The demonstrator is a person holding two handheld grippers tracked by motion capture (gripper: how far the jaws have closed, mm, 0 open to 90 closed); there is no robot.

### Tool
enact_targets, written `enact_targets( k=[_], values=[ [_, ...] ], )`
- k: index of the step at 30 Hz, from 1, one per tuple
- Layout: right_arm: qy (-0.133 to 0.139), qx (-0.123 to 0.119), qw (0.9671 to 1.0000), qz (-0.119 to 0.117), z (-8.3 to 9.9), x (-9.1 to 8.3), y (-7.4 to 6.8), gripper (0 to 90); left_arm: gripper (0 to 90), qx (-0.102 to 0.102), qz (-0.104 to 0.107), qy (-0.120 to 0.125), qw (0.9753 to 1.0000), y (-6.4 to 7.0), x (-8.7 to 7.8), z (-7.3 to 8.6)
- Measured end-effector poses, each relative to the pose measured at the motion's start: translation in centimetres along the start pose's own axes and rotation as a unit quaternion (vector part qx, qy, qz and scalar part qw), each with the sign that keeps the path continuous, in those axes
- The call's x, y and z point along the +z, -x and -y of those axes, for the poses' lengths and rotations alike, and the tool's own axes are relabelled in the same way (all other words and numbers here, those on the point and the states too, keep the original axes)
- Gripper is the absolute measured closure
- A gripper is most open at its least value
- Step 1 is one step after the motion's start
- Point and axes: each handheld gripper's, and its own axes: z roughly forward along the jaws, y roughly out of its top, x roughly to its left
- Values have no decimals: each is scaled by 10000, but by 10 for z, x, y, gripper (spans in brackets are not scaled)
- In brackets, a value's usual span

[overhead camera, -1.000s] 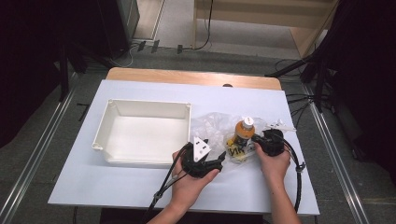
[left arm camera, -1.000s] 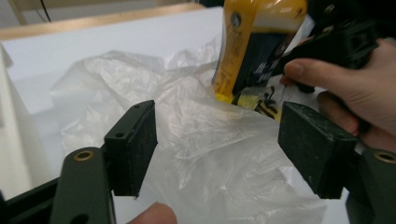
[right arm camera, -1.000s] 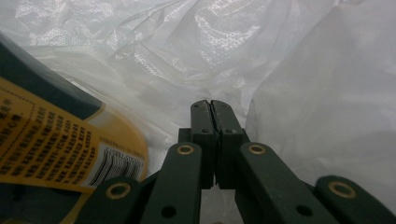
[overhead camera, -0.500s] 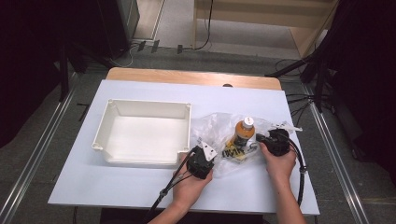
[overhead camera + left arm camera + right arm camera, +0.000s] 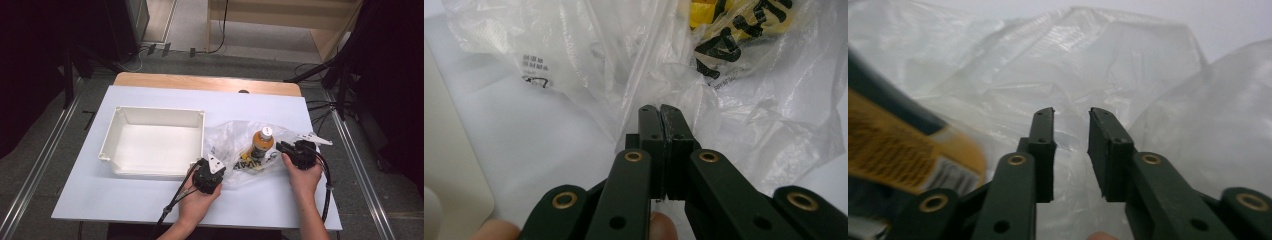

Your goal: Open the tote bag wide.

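A: Where the table [image 5: 150, 200] ends toward the person, how much open surface remains?

B: A bare strip of light blue surface runs along the near edge, beneath both hands. The far half of the table, beyond the tray [image 5: 152, 172] and the bag, is also free. The right margin beside the right gripper [image 5: 286, 148] is narrow; its cable loops there, close to the table's right edge.

A: State the position of the bag and its contents.

B: The clear plastic bag [image 5: 235, 137] lies right of centre, its left edge just beside the tray's right wall. Inside it lies an orange bottle [image 5: 260, 145] with a white cap, tilted, the cap pointing toward the far edge. A yellow-and-black printed label shows through the film near the bottle's base.

A: Tray contents?

B: The white rectangular tray sits left of centre, walls upright, with only its white floor visible inside.

A: Report gripper states.

B: The left gripper [image 5: 659, 111] has its jaws pressed together on a fold of the bag's film at the near left edge of the bag. The right gripper has its jaws parted, with a clear gap between them; it sits at the bag's right side, crumpled film directly ahead and the bottle off to its left in the right gripper view.
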Motion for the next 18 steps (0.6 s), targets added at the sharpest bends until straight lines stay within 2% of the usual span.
enact_targets(
  k=[2,4,7,9,10,11,12,13,15,18],
  values=[
    [203,-55,9997,93,0,-11,-2,647,900,24,-9,9,10000,1,0,0],
    [311,-26,9995,82,0,-17,-1,629,900,34,-19,10,10000,1,0,0],
    [457,33,9986,272,1,-30,2,592,900,44,-37,16,10000,1,0,0],
    [337,11,9987,387,6,-31,5,625,900,18,-40,21,10000,1,0,0],
    [151,52,9986,497,12,-29,11,719,900,6,-38,30,10000,1,0,0],
    [66,80,9986,522,14,-27,13,770,900,4,-39,29,10000,1,0,0],
    [66,80,9986,522,14,-27,13,770,900,3,-40,29,10000,1,0,0],
    [-34,141,9983,569,16,-25,16,817,900,2,-30,19,10000,0,0,0],
    [-312,318,9977,519,18,-21,21,895,900,-33,8,10,10000,-1,0,0],
    [-390,249,9972,584,19,-19,22,900,900,-64,17,12,10000,-2,-1,0]
  ],
)
